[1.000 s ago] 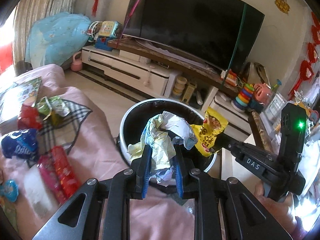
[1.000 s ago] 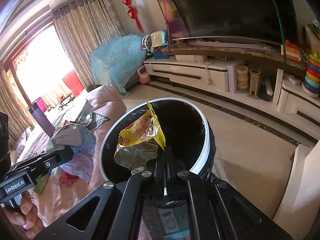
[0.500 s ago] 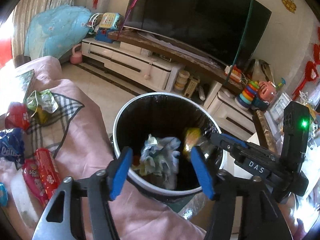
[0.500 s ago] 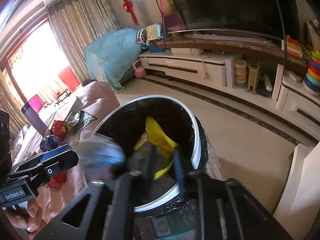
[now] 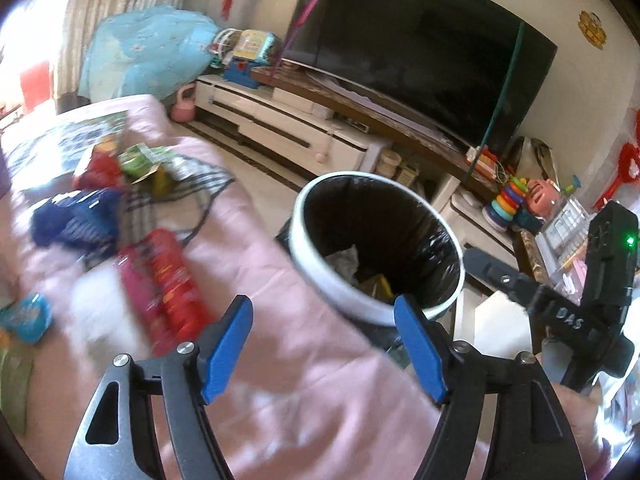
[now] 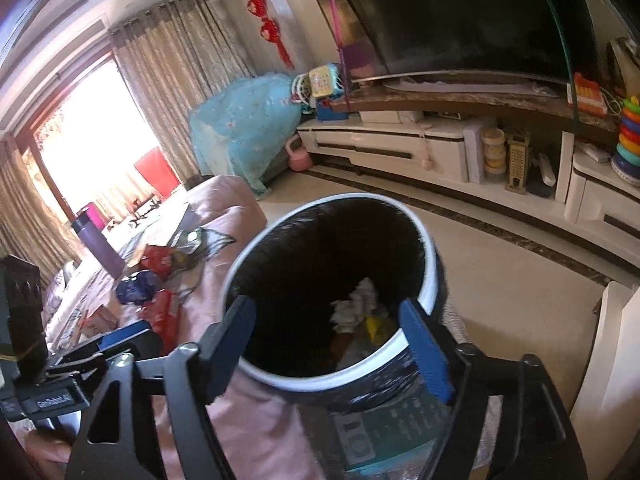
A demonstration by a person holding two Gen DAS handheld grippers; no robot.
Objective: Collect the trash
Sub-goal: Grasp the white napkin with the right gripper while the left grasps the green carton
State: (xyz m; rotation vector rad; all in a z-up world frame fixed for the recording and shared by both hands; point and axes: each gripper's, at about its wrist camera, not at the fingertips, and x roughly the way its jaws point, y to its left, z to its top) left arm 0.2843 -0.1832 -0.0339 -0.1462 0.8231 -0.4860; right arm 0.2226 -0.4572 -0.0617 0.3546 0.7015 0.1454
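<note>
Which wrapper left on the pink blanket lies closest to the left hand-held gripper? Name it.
The red wrapper, lying lengthwise just ahead of the left hand-held gripper. The dark blue wrapper and the green one lie farther back.

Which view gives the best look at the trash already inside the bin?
The right wrist view: it looks down into the bin, showing crumpled white paper and a yellow wrapper. The left wrist view is shallower, showing only part of both behind the near rim.

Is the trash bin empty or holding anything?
Holding trash: crumpled white paper and a yellow wrapper lie inside the trash bin.
</note>
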